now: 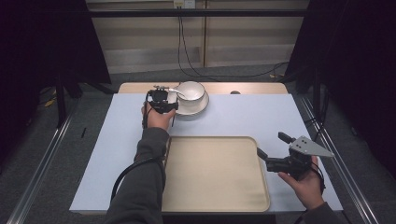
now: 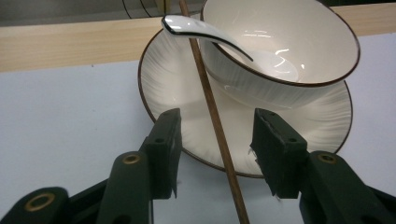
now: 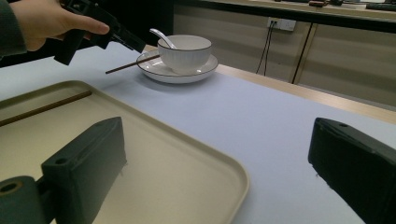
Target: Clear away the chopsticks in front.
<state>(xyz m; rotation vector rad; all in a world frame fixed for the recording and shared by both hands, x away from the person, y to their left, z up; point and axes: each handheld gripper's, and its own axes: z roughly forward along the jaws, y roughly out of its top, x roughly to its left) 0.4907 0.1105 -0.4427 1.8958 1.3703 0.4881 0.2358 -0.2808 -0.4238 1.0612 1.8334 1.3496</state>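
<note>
Chopstick, a thin brown wooden one point(image 2: 212, 107), is the thing between the jaws in the left gripper view, running from the bottom edge up across the rim of a round white ribbed plate with a dark edge point(image 2: 163, 88) to lean on the white ribbed bowl point(image 2: 285, 51) that stands on it; a white ceramic spoon point(image 2: 205, 32) rests in the bowl with its handle over the rim. The left gripper point(image 2: 215, 140) has its jaws spread on either side of the stick, touching it on neither side. From the high view, the left hand point(image 1: 156, 116) is stretched forward to the far side of the pale blue table point(image 1: 257, 116), forearm in a grey sleeve point(image 1: 142, 177), gripper just beside the plate. The right hand point(image 1: 306, 184) rests near the table's right edge, its gripper point(image 1: 271, 145) pointing left at the corner of the beige rectangular tray point(image 1: 215, 172), jaws parted and empty. In the right gripper view, the two black jaws stand wide apart over the tray's rim, a second brown chopstick point(image 3: 44, 108) lies in the tray, and farther off the left hand holds its gripper at the first chopstick, which juts from the plate.
</note>
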